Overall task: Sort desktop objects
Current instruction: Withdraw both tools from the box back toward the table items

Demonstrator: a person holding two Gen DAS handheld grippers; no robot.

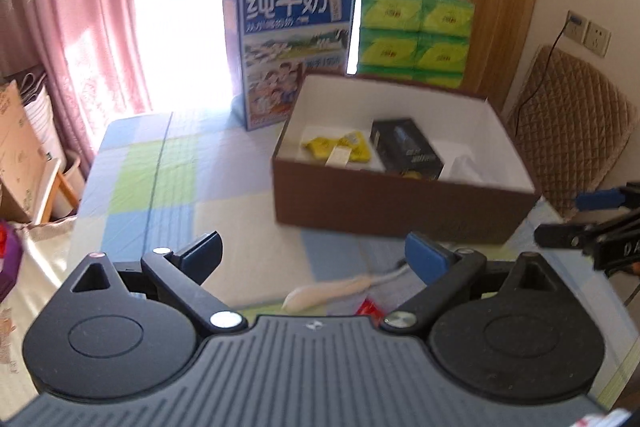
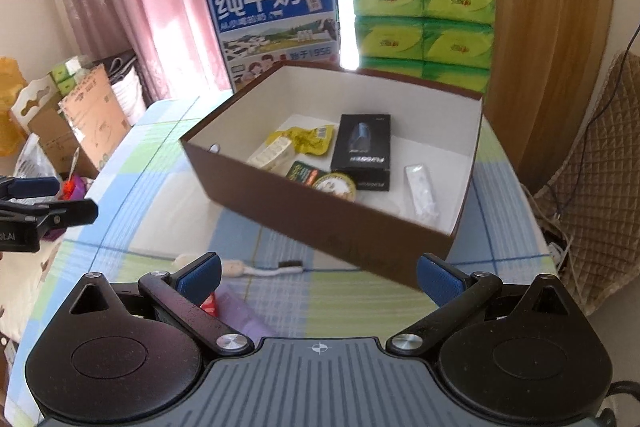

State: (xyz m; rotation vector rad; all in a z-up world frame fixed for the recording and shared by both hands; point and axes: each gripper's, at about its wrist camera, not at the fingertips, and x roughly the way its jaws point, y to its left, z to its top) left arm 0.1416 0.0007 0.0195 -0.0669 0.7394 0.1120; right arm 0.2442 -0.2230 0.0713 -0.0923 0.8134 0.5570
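Both claws, left and right, I held apart, empty. White plastic toothbrush lay on checked tabletop, just before brown cardboard box. I judged: lower right claw across handle, close gently.

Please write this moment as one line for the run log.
left gripper: open, empty | right gripper: open, empty | toothbrush: on table, outside brown box | black carton: inside box

In the left wrist view the toothbrush is blurred, its lower end hidden behind the gripper body, and a red packet barely peeks out at lower centre. In the right wrist view a purple item is cut off by the left finger, and the small print on the black box is unreadable.
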